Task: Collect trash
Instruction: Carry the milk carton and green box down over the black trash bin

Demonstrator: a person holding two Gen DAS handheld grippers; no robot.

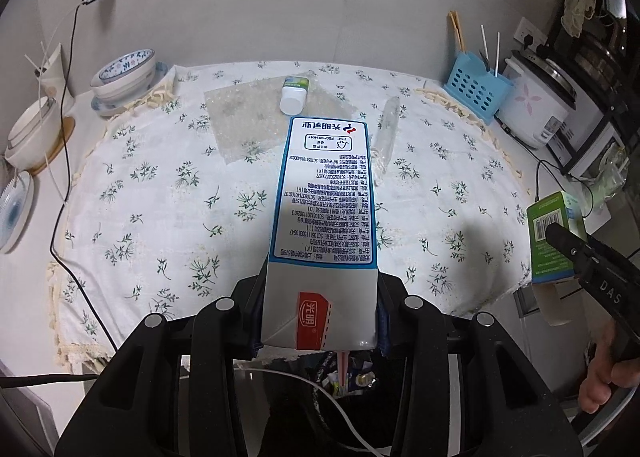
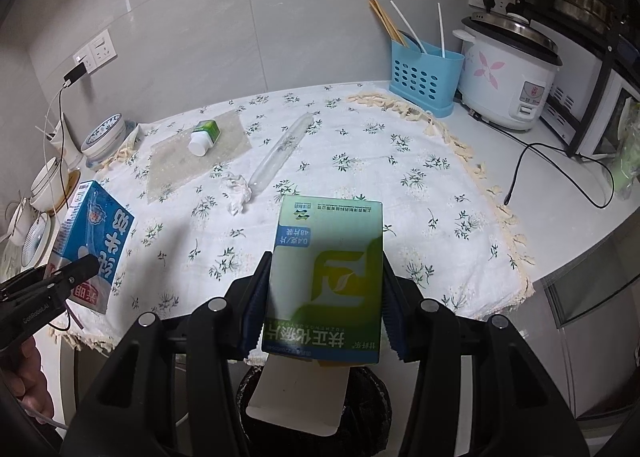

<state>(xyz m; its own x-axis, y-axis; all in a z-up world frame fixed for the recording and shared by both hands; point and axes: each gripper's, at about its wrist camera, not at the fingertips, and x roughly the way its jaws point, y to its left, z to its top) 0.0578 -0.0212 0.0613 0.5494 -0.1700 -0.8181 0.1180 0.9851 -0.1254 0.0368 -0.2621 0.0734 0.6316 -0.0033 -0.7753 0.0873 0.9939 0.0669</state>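
One floral tablecloth (image 2: pixel 400 161), grey wall (image 2: pixel 240 17)

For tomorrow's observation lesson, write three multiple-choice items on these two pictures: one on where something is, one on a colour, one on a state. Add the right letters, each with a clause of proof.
1. Where does the small white-capped bottle lie?
A. on the clear bubble-wrap sheet on the tablecloth
B. inside the blue utensil holder
C. on top of the rice cooker

2. What colour is the utensil holder beside the rice cooker?
A. red
B. blue
C. black

3. What is the state of the green box at the right gripper?
A. lying flat on the tablecloth
B. clamped between the gripper's fingers, above the dark bin
C. standing among the bowls

Answers:
1 A, the bottle rests on the sheet.
2 B, its perforated walls are light blue.
3 B, both pads press on its sides, with the bin below.
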